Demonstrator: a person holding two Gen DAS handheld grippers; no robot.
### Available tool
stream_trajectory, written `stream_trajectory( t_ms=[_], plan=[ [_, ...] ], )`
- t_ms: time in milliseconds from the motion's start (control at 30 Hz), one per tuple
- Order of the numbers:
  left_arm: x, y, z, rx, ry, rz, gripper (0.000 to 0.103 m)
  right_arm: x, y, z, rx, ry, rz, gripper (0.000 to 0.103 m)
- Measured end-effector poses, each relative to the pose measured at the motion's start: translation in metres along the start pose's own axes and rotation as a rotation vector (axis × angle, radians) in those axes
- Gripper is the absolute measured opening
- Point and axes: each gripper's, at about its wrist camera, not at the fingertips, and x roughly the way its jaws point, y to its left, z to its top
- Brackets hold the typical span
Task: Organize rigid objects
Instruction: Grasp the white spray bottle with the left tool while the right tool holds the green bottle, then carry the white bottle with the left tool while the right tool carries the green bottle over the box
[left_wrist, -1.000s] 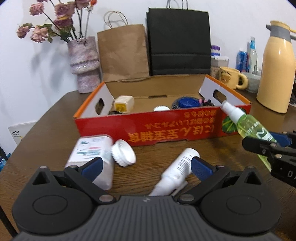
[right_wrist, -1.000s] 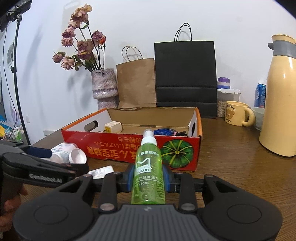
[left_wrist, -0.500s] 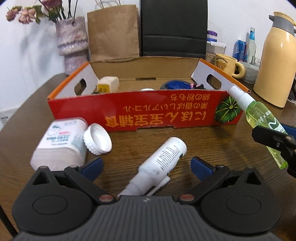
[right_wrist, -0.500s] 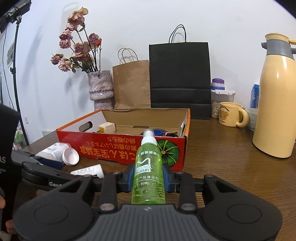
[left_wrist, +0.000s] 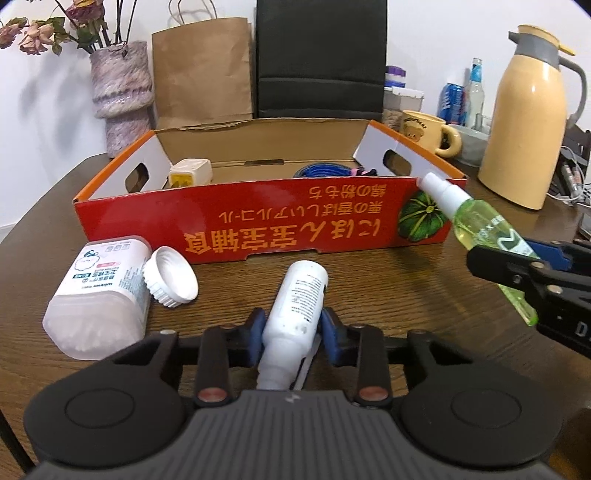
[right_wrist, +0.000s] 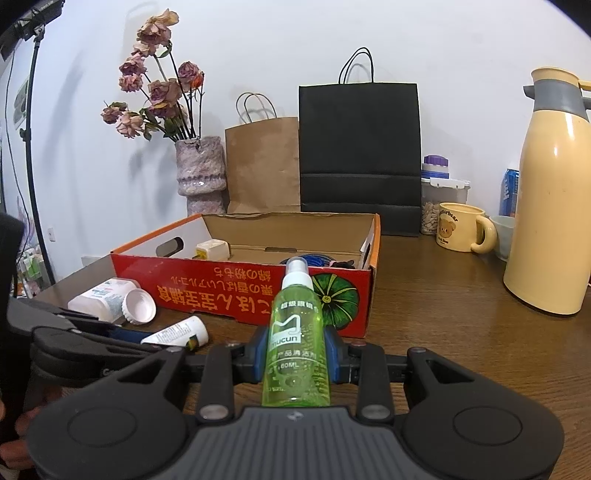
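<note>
Your right claw (right_wrist: 295, 363) is closed on the green spray (right_wrist: 296, 332), labelled "mucun" and "60ML", held upright just in front of the box (right_wrist: 258, 291) by its pumpkin picture. Your left claw (left_wrist: 293, 334) is clamped on the white tube (left_wrist: 295, 306), which lies on the counter (left_wrist: 388, 288) pointing at the box's orange Japanese lettering. Left of the tube lie a jar (left_wrist: 99, 288) and its cap (left_wrist: 171, 277).
</note>
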Motion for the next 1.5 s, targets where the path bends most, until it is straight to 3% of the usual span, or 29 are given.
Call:
stream_trajectory(
  t_ms=[533,867,1500],
  plan=[
    [-0.021,0.005,0.000,-0.024,-0.086,0.026,0.031,-0.001,0.004,-0.001,-0.017,-0.007,-0.006,0.030],
    [-0.053,0.013,0.006,-0.071,-0.204,0.017,0.031,-0.008,0.010,0.004,-0.025,-0.042,-0.025,0.030],
    [-0.075,0.035,0.064,-0.098,-0.287,0.039,0.031,0.006,0.030,0.055,-0.004,-0.096,-0.019,0.030]
  ],
)
